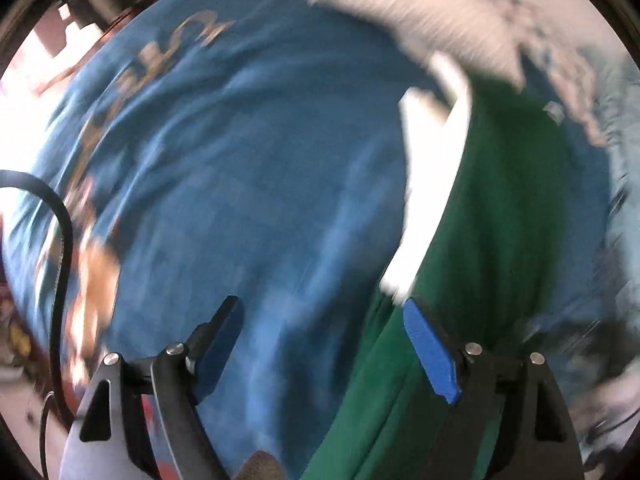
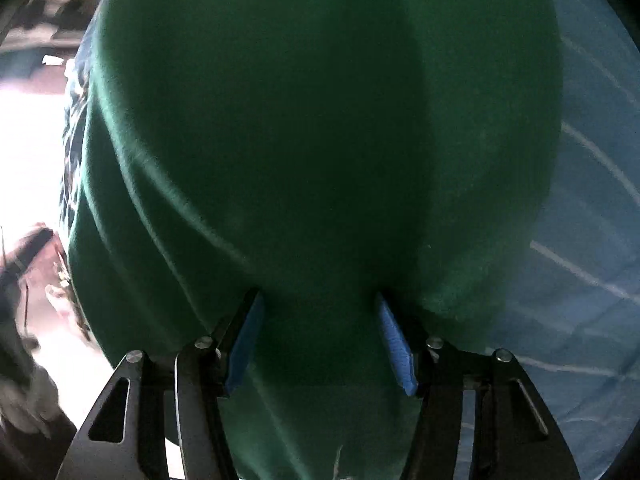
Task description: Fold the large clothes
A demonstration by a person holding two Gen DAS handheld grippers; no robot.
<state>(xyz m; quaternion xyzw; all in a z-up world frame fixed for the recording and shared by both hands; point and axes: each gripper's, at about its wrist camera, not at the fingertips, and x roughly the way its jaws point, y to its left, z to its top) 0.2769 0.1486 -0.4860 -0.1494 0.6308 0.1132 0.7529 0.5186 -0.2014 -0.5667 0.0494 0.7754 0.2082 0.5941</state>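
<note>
Roughly left to right, heavy motion blur in the left wrist view. Black cable [image 1: 60, 216] at far left edge. Big blue cloth [image 1: 260, 160] with gold print fills the middle, spread fairly flat, soft wrinkles. Left gripper [image 1: 322, 304] over it, jaws wide apart, nothing between the pads, not touching the cloth as far as can be told. White strip [image 1: 432, 200] next, running down the edge of the green garment [image 1: 500, 200], maybe lining or a hem, too blurred to tell. Green garment drapes on the right side, over the blue cloth. White fluffy fabric [image 1: 420, 12] at top, smeared.

Right wrist view: green garment fills nearly everything, tapers down into the right gripper [image 2: 318, 294]. Jaws partly apart with a thick bunch of green filling the gap, reads as clamped on that bunch, pad contact itself not sharp. Pale blue sheet [image 2: 580, 240] with thin white lines to the right, under the garment.

Handling, as judgement: soft, limp, light for its size, no stiffness, sags and swings wherever unsupported. Matte knit look, likely not slippery. Not fragile. Best taken at a hem edge or corner, one grip each side, kept taut to stop bunching.
</note>
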